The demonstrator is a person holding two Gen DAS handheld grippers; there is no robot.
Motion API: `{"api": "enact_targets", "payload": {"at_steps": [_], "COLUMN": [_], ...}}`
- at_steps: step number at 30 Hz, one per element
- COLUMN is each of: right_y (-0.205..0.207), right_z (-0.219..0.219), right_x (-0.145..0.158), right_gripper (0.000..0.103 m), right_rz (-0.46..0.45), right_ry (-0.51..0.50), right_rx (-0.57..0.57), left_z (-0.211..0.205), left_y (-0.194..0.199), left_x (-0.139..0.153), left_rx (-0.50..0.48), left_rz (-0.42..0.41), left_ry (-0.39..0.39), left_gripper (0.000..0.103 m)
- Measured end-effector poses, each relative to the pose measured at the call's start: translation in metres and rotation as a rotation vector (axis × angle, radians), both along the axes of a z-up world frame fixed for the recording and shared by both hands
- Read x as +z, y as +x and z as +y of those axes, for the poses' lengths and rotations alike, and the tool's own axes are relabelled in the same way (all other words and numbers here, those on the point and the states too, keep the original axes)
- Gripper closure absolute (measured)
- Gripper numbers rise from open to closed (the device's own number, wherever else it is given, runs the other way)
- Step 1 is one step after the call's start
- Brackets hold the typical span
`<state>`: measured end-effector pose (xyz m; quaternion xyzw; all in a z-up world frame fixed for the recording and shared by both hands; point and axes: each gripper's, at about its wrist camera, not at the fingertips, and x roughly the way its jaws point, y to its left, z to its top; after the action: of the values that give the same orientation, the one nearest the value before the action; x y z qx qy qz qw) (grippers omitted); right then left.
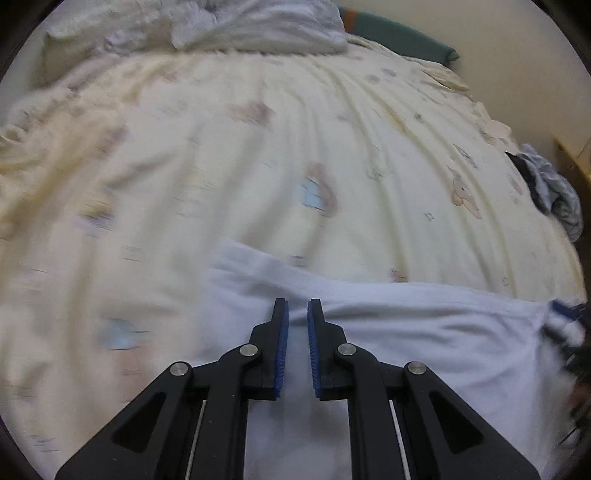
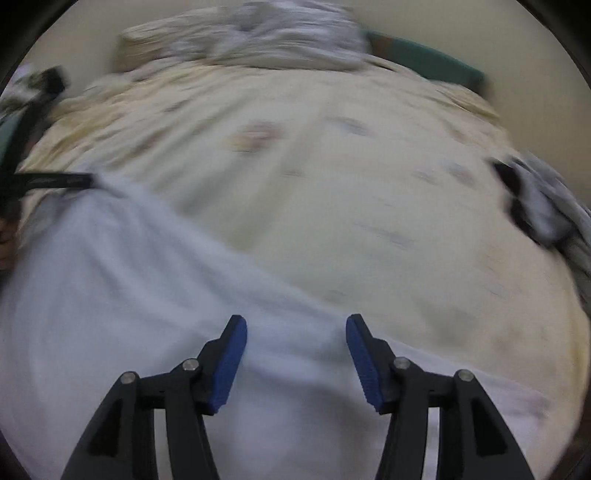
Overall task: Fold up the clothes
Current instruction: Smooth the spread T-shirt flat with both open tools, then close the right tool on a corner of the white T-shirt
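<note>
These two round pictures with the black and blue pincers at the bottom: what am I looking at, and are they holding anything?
Those pincers are hand-held grippers; a person carries one in each hand, and a wide-angle camera on each looks forward along its jaws. That lens makes the pictures round and bulged. One picture comes from the left gripper, the other from the right gripper.

Both look across a bed with a cream printed cover, pillows at the far end and a grey bundle of clothes at the right edge. A white garment lies spread nearest the cameras.

The left jaws stand narrowly apart above the white cloth, the right jaws wide apart. Nothing looks gripped, though both views are blurred.
</note>
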<state>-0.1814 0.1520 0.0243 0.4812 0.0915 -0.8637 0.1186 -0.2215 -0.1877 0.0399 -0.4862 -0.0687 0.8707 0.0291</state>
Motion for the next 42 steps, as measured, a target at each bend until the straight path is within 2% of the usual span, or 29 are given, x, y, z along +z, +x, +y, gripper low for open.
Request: {"api": "enact_targets", "payload": {"at_steps": [2,3,5,6,8,10,11,13,16,18,22,24,25,28,30,32,35,36,37,39,41,42], "right_y": [0.011,0.018,0.035,0.045,0.067,0.091,0.104,0.129,0.167,0.192,0.230,0.241,0.243,0.242,0.237,0.233,0.245,0.250,0.253,0.259,0.266,0.268], "right_z": [0.027,0.032,0.035,0.030,0.009,0.013,0.022,0.039,0.064,0.081,0.130,0.142,0.146,0.142,0.127,0.101,0.084,0.090,0.105,0.135,0.150,0.159], "right_x": [0.013,0.015,0.014,0.012,0.004,0.001,-0.001,-0.003,-0.006,-0.008,-0.010,0.002,0.013,0.045,0.054,0.041,-0.005,-0.017,-0.023,-0.023,-0.010,0.000], "right_gripper": [0.046,0.046,0.046,0.046,0.046,0.042,0.040,0.038,0.026,0.026,0.025,0.025,0.025,0.025,0.025,0.025,0.026,0.026,0.026,0.027,0.027,0.027], "right_rz": [-0.030,-0.062,-0.104,-0.115,-0.125,-0.145,-0.157,-0.182,-0.219,-0.243,-0.340,-0.320,-0.283,-0.168,-0.127,-0.151,-0.262,-0.308,-0.351,-0.399,-0.385,-0.378], "right_ry": [-0.048,-0.069,-0.121,-0.136,-0.117,-0.084,-0.064,-0.024,0.036,0.076,0.154,0.147,0.123,0.015,-0.024,0.037,0.173,0.183,0.150,0.129,0.157,0.112], "right_rx": [-0.059,-0.108,-0.186,-0.197,-0.130,-0.077,-0.053,-0.007,0.063,0.110,0.057,0.019,-0.006,-0.052,-0.042,0.032,0.122,0.121,0.092,0.026,-0.007,-0.040], "left_z": [0.007,0.019,0.059,0.083,0.115,0.132,0.130,0.108,0.074,0.053,0.017,0.011,0.012,0.035,0.059,0.074,0.080,0.073,0.063,0.049,0.041,0.040], "left_y": [0.022,0.037,0.071,0.090,0.118,0.139,0.146,0.156,0.171,0.184,0.208,0.220,0.226,0.239,0.239,0.238,0.236,0.237,0.240,0.244,0.246,0.247], "left_x": [0.013,0.017,0.017,0.014,0.004,-0.009,-0.013,-0.012,-0.012,-0.010,-0.001,0.012,0.019,0.044,0.048,0.033,-0.001,-0.005,-0.006,-0.004,0.001,0.001], "left_rx": [-0.034,-0.061,-0.153,-0.213,-0.302,-0.346,-0.348,-0.325,-0.291,-0.281,-0.230,-0.203,-0.204,-0.254,-0.277,-0.311,-0.297,-0.279,-0.259,-0.220,-0.192,-0.189], "left_rz": [0.019,0.013,-0.020,-0.040,-0.069,-0.093,-0.104,-0.128,-0.164,-0.174,-0.200,-0.186,-0.166,-0.061,-0.018,-0.057,-0.150,-0.167,-0.175,-0.191,-0.190,-0.184], "left_ry": [0.040,0.071,0.116,0.115,0.103,-0.001,-0.037,-0.053,-0.076,-0.108,-0.185,-0.223,-0.218,-0.112,-0.111,-0.134,-0.268,-0.261,-0.247,-0.251,-0.238,-0.225], "left_gripper": [0.091,0.084,0.082,0.082,0.082,0.081,0.079,0.079,0.080,0.080,0.079,0.080,0.081,0.081,0.081,0.079,0.078,0.078,0.078,0.078,0.078,0.078]}}
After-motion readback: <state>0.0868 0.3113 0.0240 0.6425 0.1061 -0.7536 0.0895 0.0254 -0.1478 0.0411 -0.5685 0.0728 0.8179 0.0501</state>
